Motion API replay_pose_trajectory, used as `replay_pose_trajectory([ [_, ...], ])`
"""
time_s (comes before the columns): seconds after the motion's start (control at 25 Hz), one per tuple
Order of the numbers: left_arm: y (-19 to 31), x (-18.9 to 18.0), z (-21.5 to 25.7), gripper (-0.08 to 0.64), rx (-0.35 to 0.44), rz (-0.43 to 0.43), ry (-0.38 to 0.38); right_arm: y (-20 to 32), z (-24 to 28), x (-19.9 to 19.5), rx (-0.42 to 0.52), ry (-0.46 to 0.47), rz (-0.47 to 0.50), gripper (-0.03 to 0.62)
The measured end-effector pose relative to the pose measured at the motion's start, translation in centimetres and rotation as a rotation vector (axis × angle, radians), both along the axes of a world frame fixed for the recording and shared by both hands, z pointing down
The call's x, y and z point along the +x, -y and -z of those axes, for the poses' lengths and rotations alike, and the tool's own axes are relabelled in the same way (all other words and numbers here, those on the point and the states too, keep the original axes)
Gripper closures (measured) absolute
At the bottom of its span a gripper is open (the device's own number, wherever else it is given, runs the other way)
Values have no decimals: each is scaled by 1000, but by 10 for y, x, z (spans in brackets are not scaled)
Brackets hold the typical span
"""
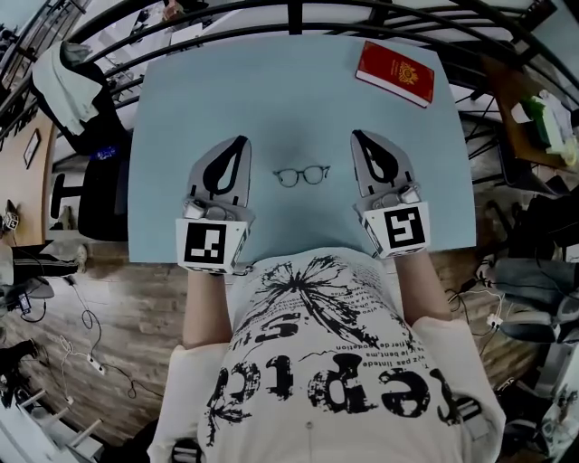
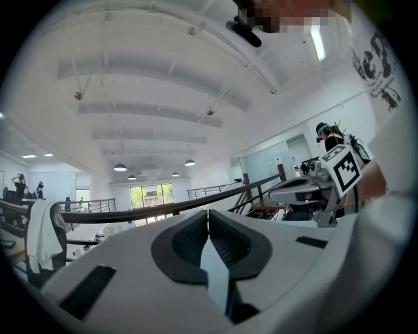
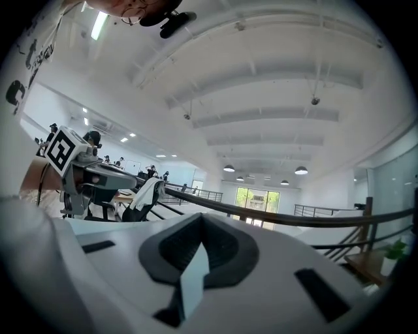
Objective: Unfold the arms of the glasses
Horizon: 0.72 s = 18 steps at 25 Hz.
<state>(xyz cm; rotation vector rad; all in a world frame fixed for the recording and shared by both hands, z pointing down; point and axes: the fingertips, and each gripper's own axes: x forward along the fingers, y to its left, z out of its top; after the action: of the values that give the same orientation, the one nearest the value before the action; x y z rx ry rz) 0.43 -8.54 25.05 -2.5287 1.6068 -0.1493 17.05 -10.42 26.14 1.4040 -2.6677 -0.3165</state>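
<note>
A pair of dark round-rimmed glasses (image 1: 302, 175) lies on the pale blue table (image 1: 271, 90), midway between my two grippers. In the head view my left gripper (image 1: 241, 141) is held above the table to the left of the glasses, its jaws shut and empty. To the right of them my right gripper (image 1: 356, 136) is shut and empty too. Both point level, away from me. Neither touches the glasses. In the left gripper view the closed fingertips (image 2: 208, 212) meet with nothing between them, and the same holds in the right gripper view (image 3: 201, 218). The glasses are in neither gripper view.
A red book (image 1: 395, 73) lies at the table's far right corner. A black railing (image 1: 298, 18) runs behind the table. A chair draped with a white garment (image 1: 68, 86) stands at the left. Cluttered desks and cables sit on the floor to the right.
</note>
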Motion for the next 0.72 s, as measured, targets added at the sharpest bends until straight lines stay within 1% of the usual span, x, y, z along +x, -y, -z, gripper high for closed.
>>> replay_pose_trajectory([
  [0.16, 8, -1, -6, 537, -34, -8, 2, 5, -4, -1, -17, 13, -4, 583],
  [0.28, 14, 1, -9, 537, -41, -22, 18, 9, -4, -4, -27, 29, 5, 583],
  [0.72, 26, -2, -21, 537, -78, -34, 24, 19, -8, -18, -32, -9, 25, 584],
])
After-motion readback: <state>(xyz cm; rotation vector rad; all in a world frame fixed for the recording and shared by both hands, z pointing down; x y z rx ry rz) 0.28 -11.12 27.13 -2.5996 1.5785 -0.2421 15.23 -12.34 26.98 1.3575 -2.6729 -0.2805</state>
